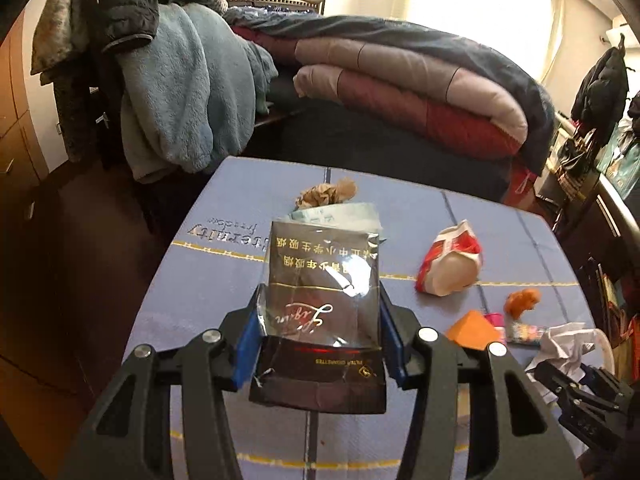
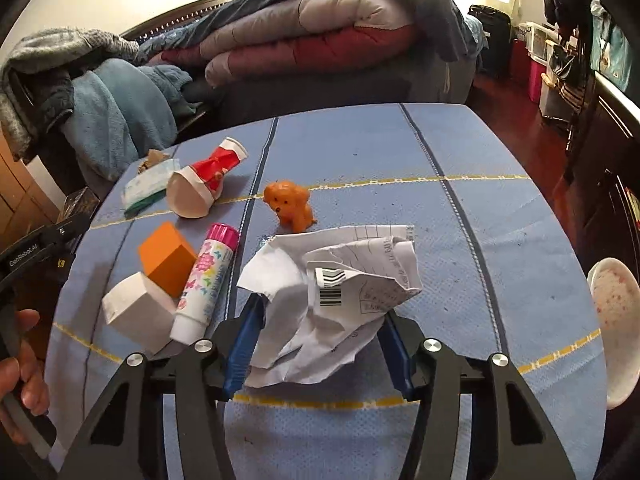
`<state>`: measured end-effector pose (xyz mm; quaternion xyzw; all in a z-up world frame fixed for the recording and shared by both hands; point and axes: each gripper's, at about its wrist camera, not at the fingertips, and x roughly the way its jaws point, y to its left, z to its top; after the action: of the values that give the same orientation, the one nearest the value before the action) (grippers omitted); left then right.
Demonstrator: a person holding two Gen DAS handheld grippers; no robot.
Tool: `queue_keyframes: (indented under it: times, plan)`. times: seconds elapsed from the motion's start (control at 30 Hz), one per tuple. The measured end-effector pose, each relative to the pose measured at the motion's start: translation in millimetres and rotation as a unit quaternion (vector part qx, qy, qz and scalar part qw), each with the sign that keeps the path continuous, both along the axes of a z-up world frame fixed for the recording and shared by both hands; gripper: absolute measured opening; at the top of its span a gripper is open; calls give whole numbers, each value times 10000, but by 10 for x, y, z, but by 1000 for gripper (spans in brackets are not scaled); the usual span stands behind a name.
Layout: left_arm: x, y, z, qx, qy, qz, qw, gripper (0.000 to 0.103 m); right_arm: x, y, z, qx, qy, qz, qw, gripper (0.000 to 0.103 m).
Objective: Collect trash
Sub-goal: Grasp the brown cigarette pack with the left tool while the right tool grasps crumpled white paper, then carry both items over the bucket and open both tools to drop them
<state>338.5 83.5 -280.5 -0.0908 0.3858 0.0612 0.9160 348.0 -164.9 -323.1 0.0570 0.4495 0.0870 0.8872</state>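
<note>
My left gripper (image 1: 322, 312) is shut on a dark cigarette pack (image 1: 320, 280) in torn cellophane, held up above the blue tablecloth (image 1: 224, 208). My right gripper (image 2: 322, 312) is shut on a crumpled white paper with a barcode (image 2: 332, 280), which rests on the cloth; both blue pads touch its sides. The same paper (image 1: 560, 340) shows at the lower right of the left wrist view. More trash lies on the table: a crushed red and white paper cup (image 2: 208, 184), a brown paper wad (image 1: 326, 194) and a teal wrapper (image 2: 148, 188).
An orange toy dog (image 2: 290, 204), an orange block (image 2: 168, 258), a white block (image 2: 136, 308) and a pink-capped tube (image 2: 208, 280) lie left of the paper. A white dish (image 2: 616, 320) hangs over the table's right edge. A bed with folded quilts (image 2: 312, 28) stands behind.
</note>
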Motion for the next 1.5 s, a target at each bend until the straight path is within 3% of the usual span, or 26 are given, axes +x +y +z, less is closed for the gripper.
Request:
queue_keyframes:
  times: [0.47, 0.83, 1.27, 1.5]
  plan:
    - [-382, -368, 442, 20, -353, -355, 9987, 52, -370, -323, 319, 253, -234, -56, 9994, 58]
    - [-585, -1084, 683, 84, -584, -1081, 9924, 52, -664, -685, 514, 247, -491, -257, 9982, 59]
    - [-625, -2212, 786, 70, -733, -2198, 9728, 52, -918, -1471, 522, 193, -588, -1008, 9930, 59]
    - [-569, -2851, 744, 121, -701, -2831, 9565, 52, -1045, -1949, 460, 187, -593, -1519, 9864, 59]
